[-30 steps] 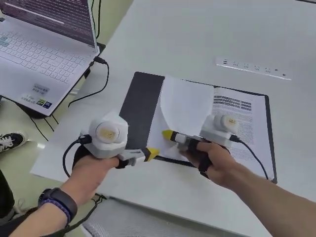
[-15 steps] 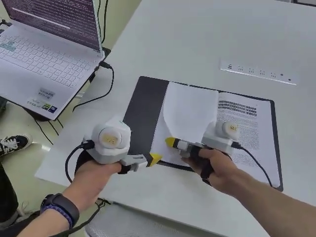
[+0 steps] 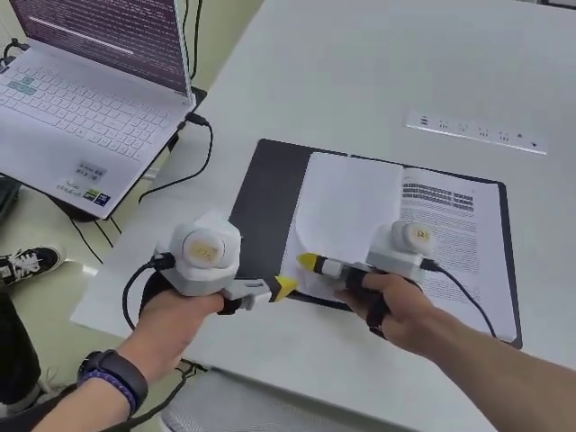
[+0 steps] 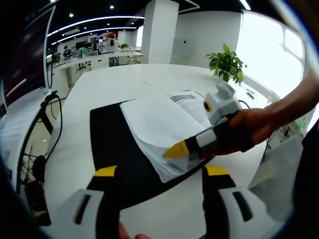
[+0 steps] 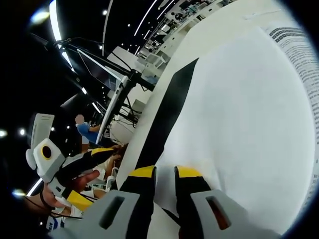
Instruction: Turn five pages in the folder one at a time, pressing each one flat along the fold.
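At the near edge of the folder (image 3: 261,198), the right gripper (image 3: 306,263) pinches a page (image 3: 346,211) — the left gripper (image 3: 283,288) hovers beside, jaws apart.

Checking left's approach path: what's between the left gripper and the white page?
The folder's bare black cover, seen in the left gripper view, lies between the open left gripper and the page.

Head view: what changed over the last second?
The page has sunk from a high arch to a flatter curve, with the right gripper still shut on its lower edge. The left gripper stays open, off the near edge of the folder.
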The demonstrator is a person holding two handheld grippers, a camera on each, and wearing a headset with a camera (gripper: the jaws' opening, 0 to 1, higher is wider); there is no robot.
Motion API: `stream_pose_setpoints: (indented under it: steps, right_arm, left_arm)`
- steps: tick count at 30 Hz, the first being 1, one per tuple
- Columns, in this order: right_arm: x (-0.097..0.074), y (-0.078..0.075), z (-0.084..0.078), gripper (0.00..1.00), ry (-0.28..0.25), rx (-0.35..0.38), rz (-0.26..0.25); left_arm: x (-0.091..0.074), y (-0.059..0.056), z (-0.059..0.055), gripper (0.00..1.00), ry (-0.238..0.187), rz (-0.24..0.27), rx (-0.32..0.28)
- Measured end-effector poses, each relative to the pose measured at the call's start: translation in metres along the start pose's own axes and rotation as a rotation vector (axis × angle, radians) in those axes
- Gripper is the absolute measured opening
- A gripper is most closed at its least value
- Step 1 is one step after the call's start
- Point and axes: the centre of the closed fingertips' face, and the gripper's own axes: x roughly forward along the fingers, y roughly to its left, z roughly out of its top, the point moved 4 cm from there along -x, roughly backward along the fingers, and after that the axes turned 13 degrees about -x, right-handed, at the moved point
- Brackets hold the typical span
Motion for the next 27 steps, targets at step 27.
stream_pose_setpoints:
  steps: [27]
  right_arm:
    - [-0.007,0.01,-0.003,0.23,-0.002,-0.002,0.026]
  left_arm:
    - [0.002,-0.004,0.001,0.66,0.006,-0.007,0.011]
